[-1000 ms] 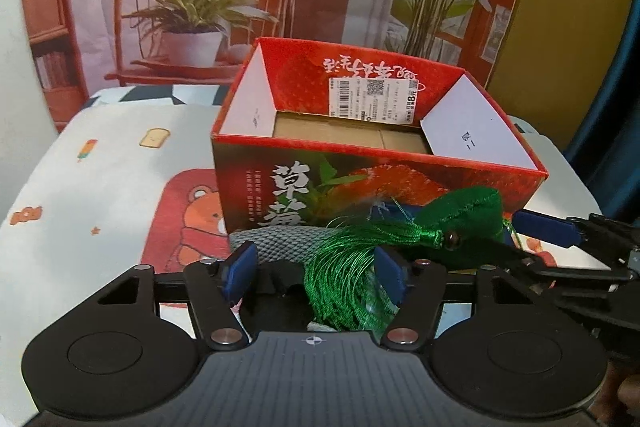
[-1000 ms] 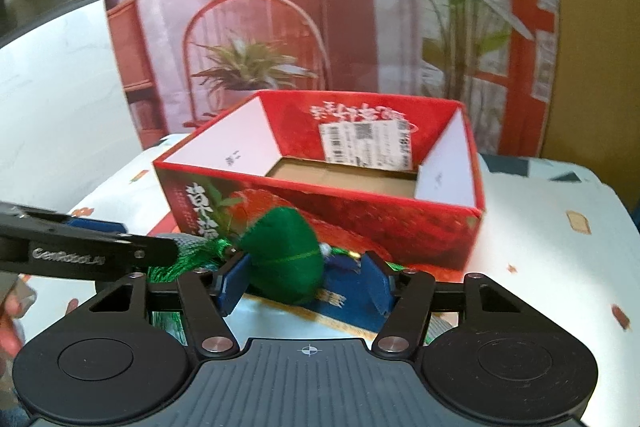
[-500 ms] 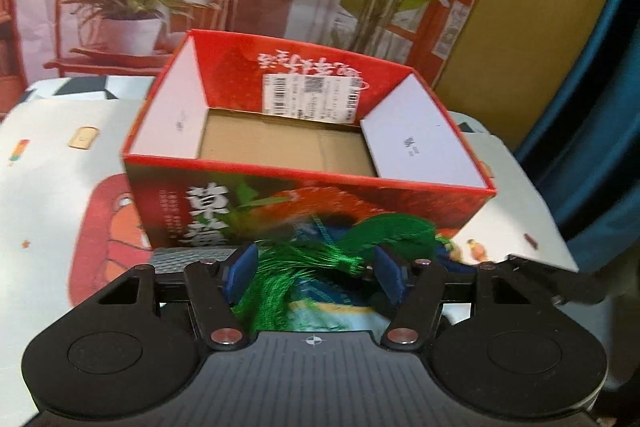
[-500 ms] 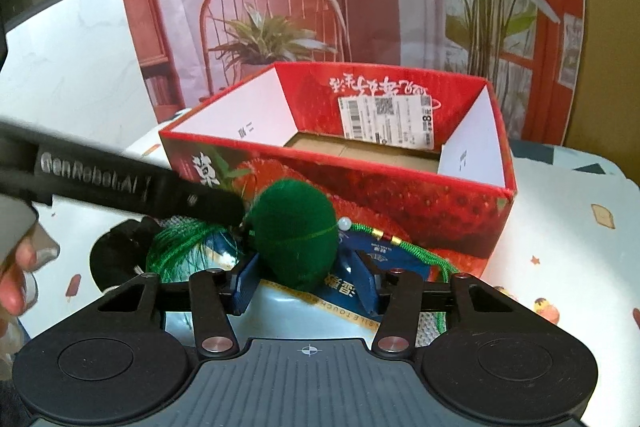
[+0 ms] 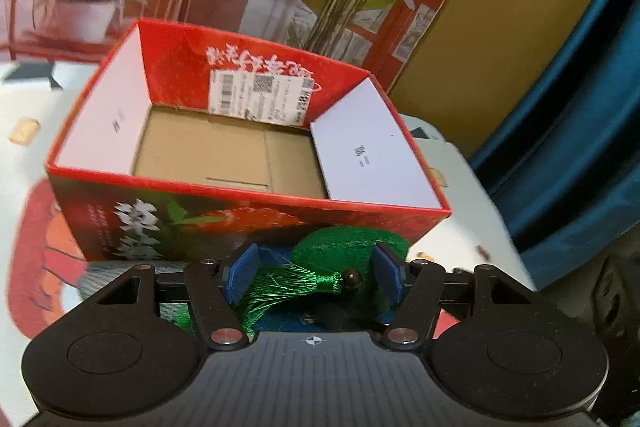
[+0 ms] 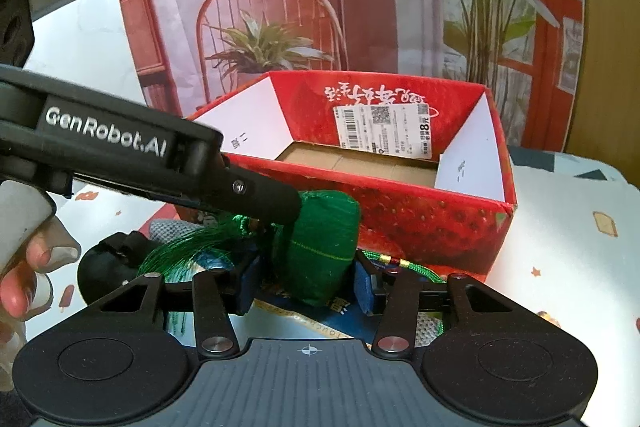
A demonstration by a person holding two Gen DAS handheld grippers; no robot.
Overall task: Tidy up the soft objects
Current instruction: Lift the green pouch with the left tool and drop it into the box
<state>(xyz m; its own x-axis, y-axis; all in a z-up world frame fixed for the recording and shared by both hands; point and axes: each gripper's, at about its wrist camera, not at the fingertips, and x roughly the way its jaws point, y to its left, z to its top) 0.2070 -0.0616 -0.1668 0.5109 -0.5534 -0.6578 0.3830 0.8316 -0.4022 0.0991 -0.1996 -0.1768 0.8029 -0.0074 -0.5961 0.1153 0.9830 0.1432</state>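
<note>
Jaws on my right gripper (image 6: 306, 285) are closing around the green pouch (image 6: 320, 247), which sits between the blue pads just ahead of me. A moment ago they stood noticeably wider with the pouch loose between them. Now the gap has narrowed to about the pouch's width, though I cannot tell whether both pads press it yet.

My left gripper (image 5: 314, 277) has swung across and now stands half open over the green tassel (image 5: 280, 281) and its dark bead, gripping nothing I can see. Its finger reaches over the tassel end of the pouch in my right view.

Straight beyond both tools the red strawberry box (image 5: 240, 195) lies open, its cardboard floor bare. With the pinch nearly made, I judge the lift into that box comes next, the tassel trailing behind.
</note>
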